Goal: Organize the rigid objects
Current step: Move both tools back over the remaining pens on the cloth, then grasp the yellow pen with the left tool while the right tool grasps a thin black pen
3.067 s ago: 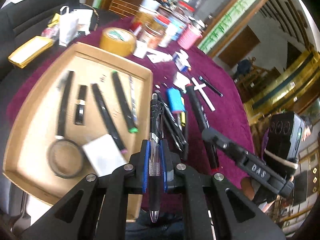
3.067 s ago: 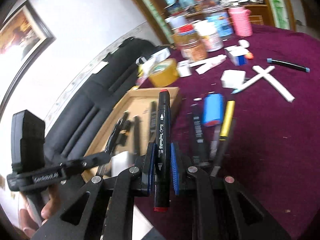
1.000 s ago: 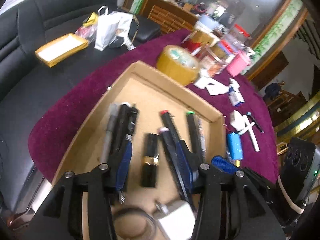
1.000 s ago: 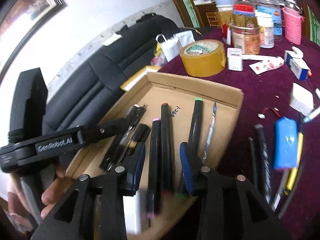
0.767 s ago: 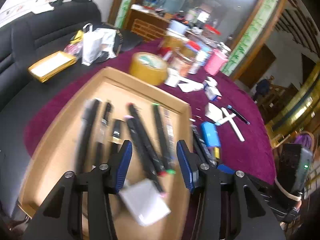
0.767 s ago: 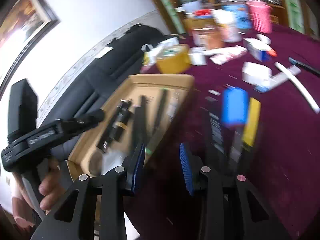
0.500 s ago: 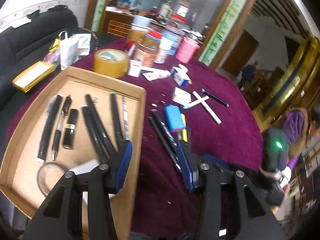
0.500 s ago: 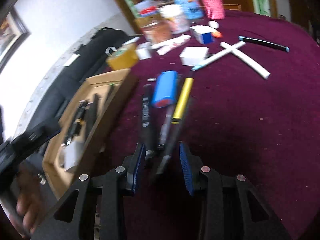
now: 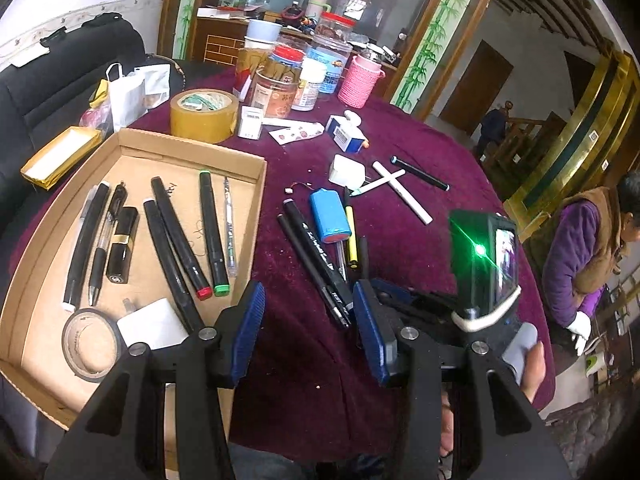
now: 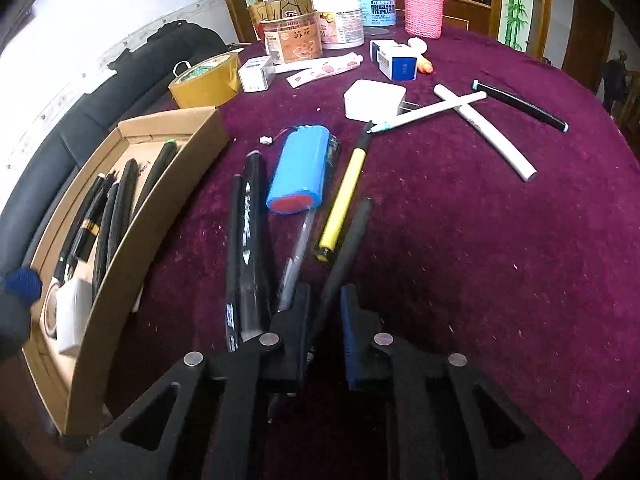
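Observation:
A cardboard tray (image 9: pixel 132 148) on the purple table holds several black markers (image 9: pixel 178 236) and pens, a tape ring (image 9: pixel 86 342) and a white block. Loose markers (image 9: pixel 316 260), a blue battery pack (image 9: pixel 330 218) and a yellow pen (image 9: pixel 351 236) lie right of it. My left gripper (image 9: pixel 308 320) is open and empty above the cloth beside the tray. My right gripper (image 10: pixel 325 312) is low on the table, jaws half closed around a thin black pen (image 10: pixel 348 244); contact with the pen is unclear. The tray (image 10: pixel 120 248) stands to its left.
A brown tape roll (image 9: pixel 202 114), jars (image 9: pixel 276 88) and a pink cup (image 9: pixel 360 80) stand at the back. A white adapter (image 10: pixel 374 100), crossed white pens (image 10: pixel 480 120), a black pen (image 10: pixel 520 104) and a small blue-white box (image 10: pixel 394 60) lie on the cloth. A person (image 9: pixel 584 256) stands at right.
Both grippers released their pens into the tray and swung right out of it. The right gripper dropped to the loose pens and its jaws narrowed around a thin black pen.

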Action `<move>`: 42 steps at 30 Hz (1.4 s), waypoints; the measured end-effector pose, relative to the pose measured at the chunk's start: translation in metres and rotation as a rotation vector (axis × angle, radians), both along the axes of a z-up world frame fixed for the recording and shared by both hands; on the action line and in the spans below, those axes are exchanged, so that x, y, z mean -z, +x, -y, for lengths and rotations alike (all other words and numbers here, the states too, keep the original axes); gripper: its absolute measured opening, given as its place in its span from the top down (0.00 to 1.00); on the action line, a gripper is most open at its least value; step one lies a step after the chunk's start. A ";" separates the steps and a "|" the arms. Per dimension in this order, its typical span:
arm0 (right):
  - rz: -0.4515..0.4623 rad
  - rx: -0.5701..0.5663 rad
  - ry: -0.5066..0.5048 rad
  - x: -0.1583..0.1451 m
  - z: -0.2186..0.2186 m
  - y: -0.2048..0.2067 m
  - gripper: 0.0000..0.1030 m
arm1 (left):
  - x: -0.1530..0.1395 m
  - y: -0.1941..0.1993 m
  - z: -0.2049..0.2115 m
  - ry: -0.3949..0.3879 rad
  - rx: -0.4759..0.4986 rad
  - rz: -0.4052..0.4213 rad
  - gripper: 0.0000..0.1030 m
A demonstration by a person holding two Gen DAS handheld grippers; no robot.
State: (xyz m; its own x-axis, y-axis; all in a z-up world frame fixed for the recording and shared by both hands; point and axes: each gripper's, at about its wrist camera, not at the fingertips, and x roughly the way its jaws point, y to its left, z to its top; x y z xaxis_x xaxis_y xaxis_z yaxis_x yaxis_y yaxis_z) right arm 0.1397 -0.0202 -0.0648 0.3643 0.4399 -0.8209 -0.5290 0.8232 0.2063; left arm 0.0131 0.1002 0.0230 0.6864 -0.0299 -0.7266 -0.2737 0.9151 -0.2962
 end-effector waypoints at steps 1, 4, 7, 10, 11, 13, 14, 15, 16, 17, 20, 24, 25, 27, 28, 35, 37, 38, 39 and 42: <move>-0.005 0.003 0.006 0.000 0.006 -0.001 0.90 | 0.000 0.002 0.002 0.005 0.005 -0.003 0.57; -0.016 0.038 0.014 0.002 0.030 0.004 0.92 | 0.000 0.012 0.008 0.005 0.025 -0.021 0.57; -0.015 0.091 0.012 0.004 0.058 0.021 0.92 | 0.002 0.024 0.014 -0.002 0.043 -0.037 0.57; -0.042 0.084 0.055 0.004 0.073 0.037 0.92 | 0.005 0.044 0.024 -0.016 0.078 -0.067 0.57; -0.036 0.077 0.059 0.005 0.075 0.040 0.92 | 0.006 0.053 0.029 -0.016 0.093 -0.076 0.57; -0.028 0.052 0.077 0.006 0.076 0.042 0.91 | 0.006 0.068 0.034 -0.020 0.106 -0.093 0.57; -0.025 0.045 0.085 0.007 0.076 0.042 0.91 | 0.006 0.077 0.037 -0.023 0.116 -0.098 0.57; -0.016 0.042 0.098 0.007 0.076 0.041 0.91 | 0.006 0.084 0.038 -0.024 0.122 -0.102 0.57; -0.013 0.042 0.112 0.008 0.077 0.041 0.91 | 0.007 0.092 0.040 -0.024 0.130 -0.107 0.57; -0.013 0.041 0.129 0.009 0.079 0.042 0.91 | 0.007 0.104 0.042 -0.026 0.139 -0.120 0.57; -0.034 0.048 0.159 0.010 0.082 0.044 0.92 | 0.009 0.131 0.045 -0.030 0.164 -0.145 0.57; -0.081 0.064 0.218 0.013 0.091 0.049 0.92 | 0.023 0.170 0.048 -0.056 0.199 -0.210 0.57; -0.091 0.069 0.231 0.013 0.093 0.050 0.92 | 0.030 0.181 0.048 -0.055 0.196 -0.235 0.57; -0.108 0.076 0.251 0.015 0.095 0.052 0.92 | 0.040 0.192 0.049 -0.053 0.184 -0.272 0.59; -0.113 0.078 0.257 0.015 0.096 0.052 0.92 | 0.047 0.197 0.049 -0.047 0.175 -0.299 0.59; -0.132 0.082 0.277 0.016 0.096 0.053 0.92 | 0.066 0.209 0.048 0.001 0.147 -0.376 0.66; -0.136 0.083 0.281 0.016 0.098 0.054 0.92 | 0.069 0.210 0.050 0.012 0.142 -0.388 0.66; -0.138 0.083 0.282 0.016 0.098 0.054 0.92 | 0.071 0.211 0.051 0.024 0.141 -0.399 0.66; -0.138 0.083 0.282 0.016 0.098 0.054 0.92 | 0.072 0.212 0.051 0.041 0.137 -0.406 0.67; -0.136 0.084 0.281 0.016 0.098 0.054 0.92 | 0.076 0.217 0.054 0.079 0.145 -0.431 0.78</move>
State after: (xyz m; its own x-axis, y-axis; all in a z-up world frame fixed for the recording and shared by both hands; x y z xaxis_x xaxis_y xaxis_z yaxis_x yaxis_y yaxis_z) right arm 0.1938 -0.1179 -0.0810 0.3042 0.6291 -0.7153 -0.4138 0.7636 0.4957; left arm 0.2297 0.0458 -0.0534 0.3143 -0.0367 -0.9486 -0.2238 0.9682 -0.1116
